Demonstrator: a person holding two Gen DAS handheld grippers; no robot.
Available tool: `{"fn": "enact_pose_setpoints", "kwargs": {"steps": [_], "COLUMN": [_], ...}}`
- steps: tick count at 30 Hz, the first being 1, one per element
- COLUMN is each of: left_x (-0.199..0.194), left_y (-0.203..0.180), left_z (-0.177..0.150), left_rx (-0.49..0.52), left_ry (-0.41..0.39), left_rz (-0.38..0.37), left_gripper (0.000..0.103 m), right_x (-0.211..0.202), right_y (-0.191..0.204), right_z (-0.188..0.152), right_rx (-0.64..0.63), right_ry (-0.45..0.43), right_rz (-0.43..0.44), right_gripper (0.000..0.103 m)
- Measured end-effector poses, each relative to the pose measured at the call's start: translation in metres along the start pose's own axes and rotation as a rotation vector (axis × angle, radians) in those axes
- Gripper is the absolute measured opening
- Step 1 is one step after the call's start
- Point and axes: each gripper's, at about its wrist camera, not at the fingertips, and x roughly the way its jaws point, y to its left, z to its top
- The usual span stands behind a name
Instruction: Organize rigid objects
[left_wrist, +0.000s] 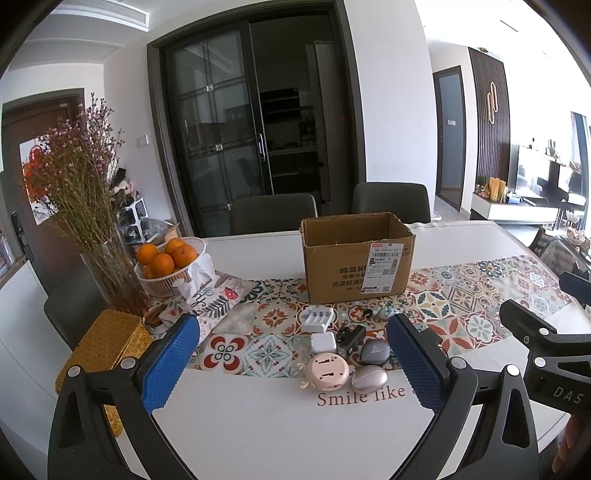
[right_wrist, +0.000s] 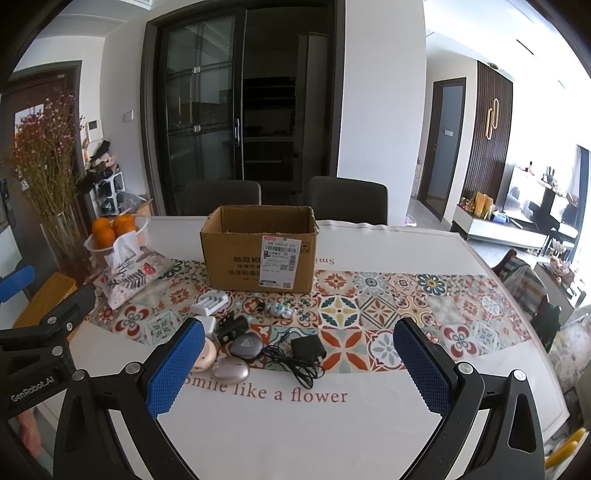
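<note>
Cardboard box (right_wrist: 258, 251) waits beyond both our tongs, left gripper (left_wrist: 291, 365) and right gripper (right_wrist: 299, 365) spread wide, empty; small gadgets (left_wrist: 347, 354) lie between the fingers, and the charger's cable (right_wrist: 295, 363) may snag neighbours

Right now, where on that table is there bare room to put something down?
The white cloth below the "Smile like a flower" lettering is bare, and so is the patterned runner right of the cardboard box. It is crowded in front of the box, from the white charger to the black adapter.
</note>
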Motion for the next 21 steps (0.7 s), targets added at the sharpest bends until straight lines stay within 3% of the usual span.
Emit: {"fn": "enact_pose_setpoints", "kwargs": {"steps": [21], "left_x": [-0.0014], "left_y": [0.0025], "left_z": [-0.0031], "left_rx": [-0.003], "left_ry": [0.006], "left_rz": [-0.002], "left_gripper": [0.103], "right_x": [-0.0001], "right_y": [0.002], "right_z": [-0.0012], "right_rx": [-0.004], "right_ry": [0.001], "right_rz": [0.007], "right_gripper": [0.102]}}
